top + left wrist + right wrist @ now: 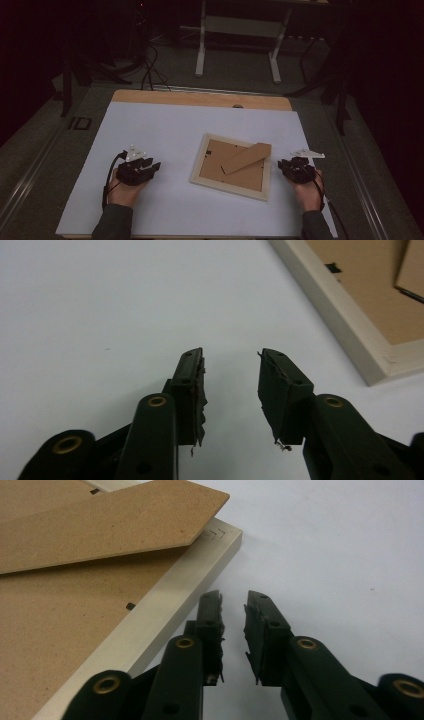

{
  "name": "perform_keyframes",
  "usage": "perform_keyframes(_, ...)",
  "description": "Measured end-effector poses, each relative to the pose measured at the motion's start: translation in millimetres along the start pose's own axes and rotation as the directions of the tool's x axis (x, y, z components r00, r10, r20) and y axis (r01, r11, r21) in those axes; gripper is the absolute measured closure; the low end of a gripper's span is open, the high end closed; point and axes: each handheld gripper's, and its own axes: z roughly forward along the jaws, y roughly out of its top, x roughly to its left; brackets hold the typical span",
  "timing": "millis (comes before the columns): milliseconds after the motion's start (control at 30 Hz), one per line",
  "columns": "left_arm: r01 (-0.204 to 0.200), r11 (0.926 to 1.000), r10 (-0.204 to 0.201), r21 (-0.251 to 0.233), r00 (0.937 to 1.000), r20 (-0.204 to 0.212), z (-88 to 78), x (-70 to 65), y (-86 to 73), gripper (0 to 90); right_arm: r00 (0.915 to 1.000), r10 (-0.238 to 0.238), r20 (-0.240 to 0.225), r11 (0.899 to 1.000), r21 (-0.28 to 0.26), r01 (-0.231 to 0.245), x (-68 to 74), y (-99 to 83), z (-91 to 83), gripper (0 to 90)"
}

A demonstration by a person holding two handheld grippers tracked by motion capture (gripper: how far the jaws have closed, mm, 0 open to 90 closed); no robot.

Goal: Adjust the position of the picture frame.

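Picture frame (231,167) lies face down at table centre on the white sheet (165,130), rotated slightly off square. Its brown backing board faces up, and the cardboard stand (246,158) is swung out across it toward 2 o'clock. In the left gripper view the frame (345,325) is cut off by the picture's edge at 1 o'clock, one pale corner showing. In the right gripper view the frame (165,605) runs out of the picture at 9 o'clock.

Left gripper (150,165) sits at 9 o'clock of the frame, well apart from it. Its own view shows the gripper (231,370) released, jaws parted over bare sheet, nothing between them.

Right gripper (284,165) sits at 3 o'clock, just beside the frame's edge. Its view shows the gripper (234,611) with a narrow gap between the jaws and nothing in it. The near jaw stands against the pale rail; actual contact cannot be confirmed.

The room beyond the table is dark and hard to make out.
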Motion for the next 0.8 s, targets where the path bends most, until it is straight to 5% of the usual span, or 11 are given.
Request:
perform_keyframes(233,-0.042,0.9990,0.041,0.016,0.9968,0.069,7.7,-16.7,1.5,73.8,1.0000,-0.001,-0.002,1.000,-0.006,0.001,-2.2,2.7,2.2,89.4)
perform_keyframes(433,-0.076,0.9971,0.074,0.009,0.9923,0.099,10.3,-26.1,2.2,90.0,1.0000,-0.004,-0.001,1.000,-0.002,0.004,-4.1,6.7,4.9,89.8)
perform_keyframes(800,-0.136,0.9902,0.129,0.033,0.9793,0.156,23.9,-55.5,1.2,90.0,1.0000,0.004,-0.004,1.000,0.002,-0.004,-7.6,14.7,14.1,89.8)
